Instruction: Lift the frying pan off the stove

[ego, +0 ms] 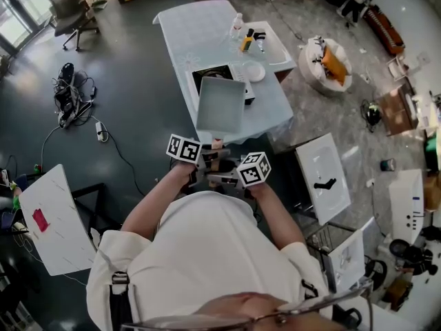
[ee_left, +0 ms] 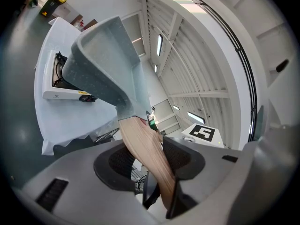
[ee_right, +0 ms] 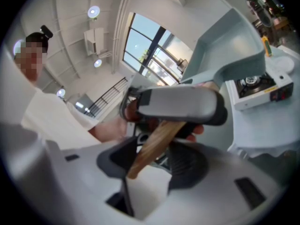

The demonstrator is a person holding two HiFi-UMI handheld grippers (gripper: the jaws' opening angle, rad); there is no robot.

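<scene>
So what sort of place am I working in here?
Probably a large open lab or workshop hall, not a home kitchen. The portable stove sits on a cloth-covered table standing alone on a dark floor, with an office chair and a tangle of cables off to one side.

The frying pan (ego: 220, 104) hangs tilted over the near part of the stove (ego: 210, 74), covering it from the person's side and leaving only its far edge open from above. The far left of the table (ego: 186, 29) is bare cloth with room to pass, while the right side is crowded by a plate (ego: 253, 72), bottles (ego: 238, 25) and a tray (ego: 279, 54). Left of the table the dark floor (ego: 138, 95) lies open up to a tangle of cables (ego: 72, 95); on the right a white case (ego: 324, 174) stands near
</scene>
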